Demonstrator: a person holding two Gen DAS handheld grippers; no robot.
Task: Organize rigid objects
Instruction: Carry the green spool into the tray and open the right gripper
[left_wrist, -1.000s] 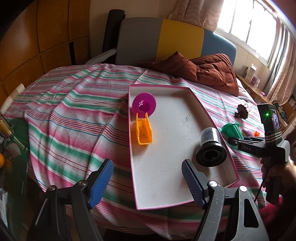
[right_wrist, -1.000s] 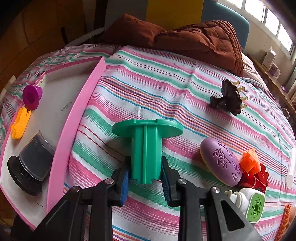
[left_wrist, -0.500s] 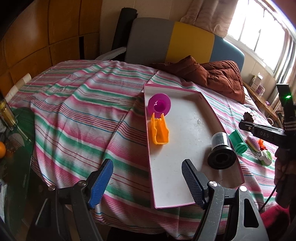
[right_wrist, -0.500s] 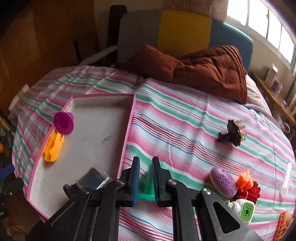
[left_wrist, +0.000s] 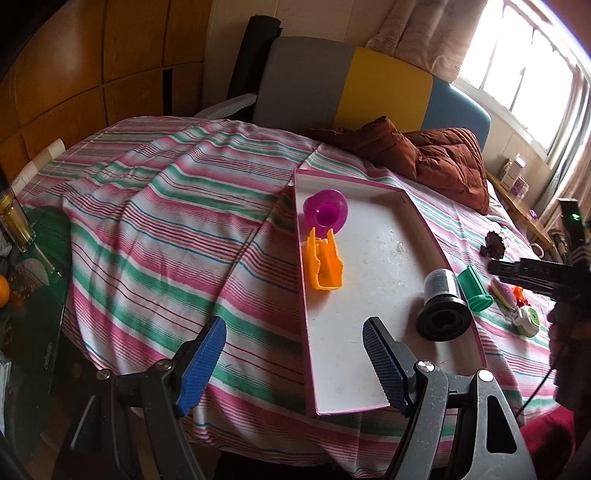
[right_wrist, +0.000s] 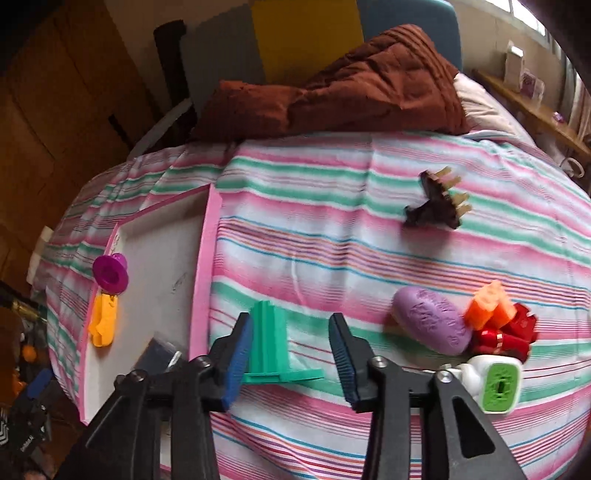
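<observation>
step: we are re-gripping the green plastic spool with flat flanges (right_wrist: 275, 345), lying on the striped cloth just beside the pink-rimmed white tray (right_wrist: 202, 280) | right gripper (right_wrist: 291, 354): jaws have just been opening, spool loose between them | left gripper (left_wrist: 295, 360): spread, empty | next: close squarely on the stem, lift over the rim.

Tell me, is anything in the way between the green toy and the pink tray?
Only the tray's own raised pink side wall. The green toy lies on the striped cover just outside that wall, between the right gripper's open jaws, which have just been opening and no longer press it. It would have to go over the wall.
</observation>
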